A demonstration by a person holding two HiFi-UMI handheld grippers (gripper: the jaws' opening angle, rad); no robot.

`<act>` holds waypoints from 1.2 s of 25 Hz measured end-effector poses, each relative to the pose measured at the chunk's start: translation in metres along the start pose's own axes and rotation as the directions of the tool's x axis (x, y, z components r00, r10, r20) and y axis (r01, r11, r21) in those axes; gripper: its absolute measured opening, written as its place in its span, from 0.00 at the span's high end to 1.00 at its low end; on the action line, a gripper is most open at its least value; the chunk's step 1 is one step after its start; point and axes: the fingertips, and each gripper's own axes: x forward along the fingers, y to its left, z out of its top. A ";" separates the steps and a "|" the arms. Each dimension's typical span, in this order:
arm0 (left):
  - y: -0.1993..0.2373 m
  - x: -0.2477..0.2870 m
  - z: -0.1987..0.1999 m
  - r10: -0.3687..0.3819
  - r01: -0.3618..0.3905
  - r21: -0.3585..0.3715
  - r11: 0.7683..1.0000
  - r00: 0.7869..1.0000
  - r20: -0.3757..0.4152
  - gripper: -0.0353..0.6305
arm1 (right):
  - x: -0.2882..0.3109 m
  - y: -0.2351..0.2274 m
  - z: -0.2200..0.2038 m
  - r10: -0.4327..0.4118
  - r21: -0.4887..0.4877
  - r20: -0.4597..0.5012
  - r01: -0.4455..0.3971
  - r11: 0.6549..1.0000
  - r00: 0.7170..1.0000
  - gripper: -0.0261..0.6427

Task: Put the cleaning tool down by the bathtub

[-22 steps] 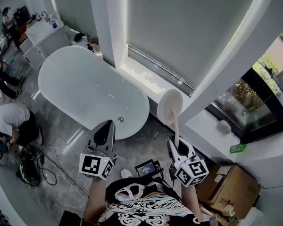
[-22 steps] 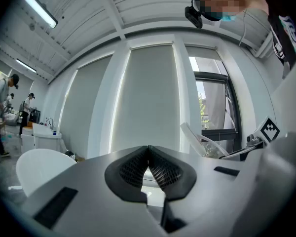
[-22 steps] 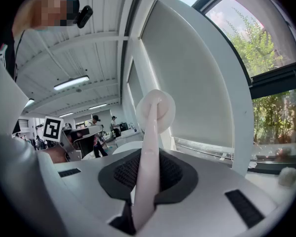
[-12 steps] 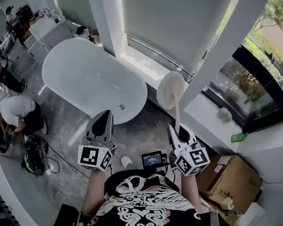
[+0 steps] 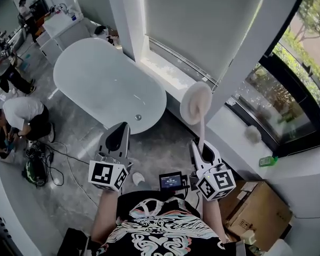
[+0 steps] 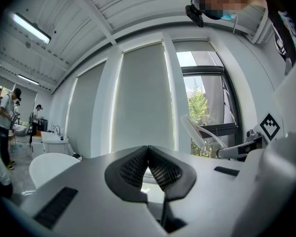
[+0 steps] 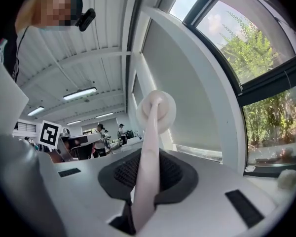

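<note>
The cleaning tool (image 5: 195, 104) is a pale round brush head on a long whitish handle. My right gripper (image 5: 204, 145) is shut on that handle, holding the tool upright near the window ledge; in the right gripper view the cleaning tool (image 7: 152, 132) rises between the pads of my right gripper (image 7: 149, 174). My left gripper (image 5: 118, 134) hovers over the floor by the white oval bathtub (image 5: 104, 84), its jaws touching with nothing between them. In its own view my left gripper (image 6: 148, 159) points at the window wall, with the bathtub (image 6: 47, 166) low at left.
A window ledge (image 5: 170, 79) runs behind the tub. A cardboard box (image 5: 258, 209) sits at the right. A crouching person (image 5: 21, 119) and a tangle of cables (image 5: 42, 167) are on the floor at left. A white cabinet (image 5: 64, 28) stands beyond the tub.
The view has shifted a little, so tub and window sit slightly differently in frame. Both grippers keep their places, and the tool stays upright in the right one.
</note>
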 end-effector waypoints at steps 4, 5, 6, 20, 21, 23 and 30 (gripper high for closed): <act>-0.018 -0.001 -0.009 0.007 -0.007 0.016 1.000 1.000 -0.016 0.92 | -0.007 -0.001 0.000 0.019 0.012 0.019 -0.019 1.000 1.000 0.83; -0.022 -0.001 -0.013 0.004 -0.004 0.020 1.000 1.000 -0.024 0.92 | -0.009 -0.001 0.001 0.028 0.020 0.029 -0.029 0.999 0.999 0.83; -0.025 -0.001 -0.015 0.000 0.000 0.018 1.000 1.000 -0.030 0.92 | -0.011 -0.001 0.002 0.037 0.026 0.038 -0.038 0.999 0.999 0.83; -0.007 0.046 -0.016 0.005 -0.005 0.007 1.000 1.000 -0.018 0.92 | 0.026 -0.022 0.024 0.032 -0.023 0.039 -0.031 0.999 0.999 0.83; -0.007 0.051 -0.015 -0.001 0.001 0.006 1.000 1.000 -0.016 0.92 | 0.030 -0.023 0.026 0.031 -0.017 0.041 -0.030 0.999 0.999 0.83; -0.004 0.062 -0.015 -0.012 0.012 0.005 1.000 1.000 -0.013 0.92 | 0.040 -0.025 0.027 0.030 -0.016 0.040 -0.030 0.999 0.999 0.83; 0.033 0.130 -0.019 -0.032 0.032 -0.007 0.999 0.999 -0.009 0.92 | 0.104 -0.050 0.032 0.017 -0.016 0.026 -0.016 1.000 1.000 0.83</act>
